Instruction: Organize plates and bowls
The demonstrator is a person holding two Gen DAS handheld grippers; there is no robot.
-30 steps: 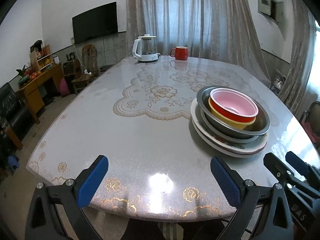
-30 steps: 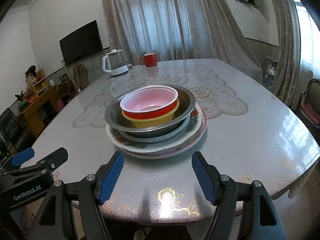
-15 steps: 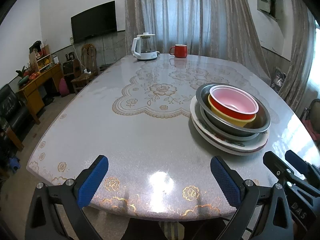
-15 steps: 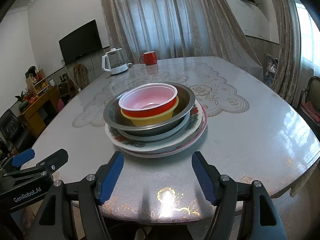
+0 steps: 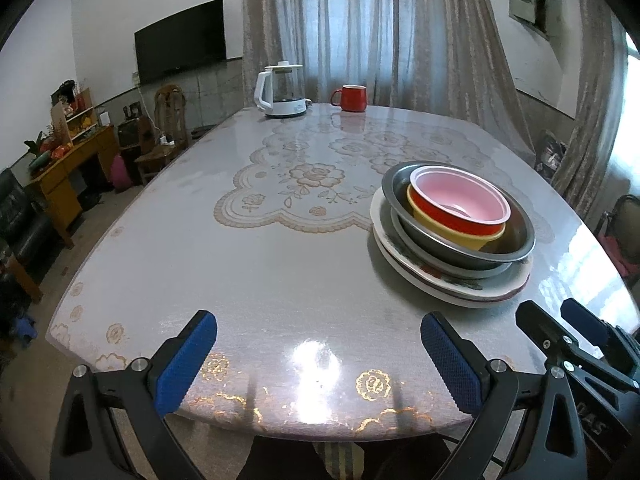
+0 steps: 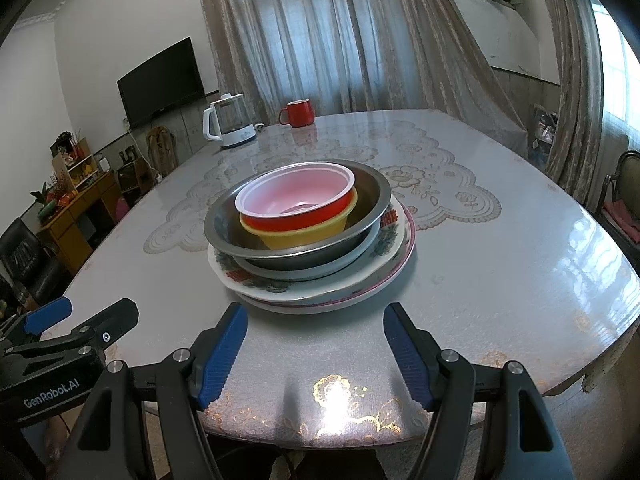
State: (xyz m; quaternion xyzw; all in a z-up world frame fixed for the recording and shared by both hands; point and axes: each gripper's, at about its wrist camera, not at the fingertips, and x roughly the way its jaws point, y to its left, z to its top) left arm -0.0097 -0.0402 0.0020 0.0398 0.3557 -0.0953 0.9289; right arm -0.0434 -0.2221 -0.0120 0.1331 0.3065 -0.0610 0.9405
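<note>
One stack of dishes stands on the table. A red bowl with a pink inside [image 6: 298,202] [image 5: 460,204] sits in a yellow bowl [image 6: 304,236] [image 5: 452,232]; both rest in a steel bowl [image 6: 372,196] [image 5: 516,240] on floral plates [image 6: 384,256] [image 5: 448,284]. My right gripper [image 6: 316,354] hangs open just in front of the stack, nothing between its blue pads. My left gripper [image 5: 320,360] is open over the near table edge, left of the stack. Each gripper shows at the edge of the other's view.
A white kettle [image 5: 282,90] [image 6: 228,124] and a red mug [image 5: 352,98] [image 6: 298,113] stand at the table's far end. The glossy table [image 5: 260,260] has a lace-pattern centre. Wooden furniture and a chair [image 5: 164,132] stand to the left; another chair [image 6: 620,200] is at the right.
</note>
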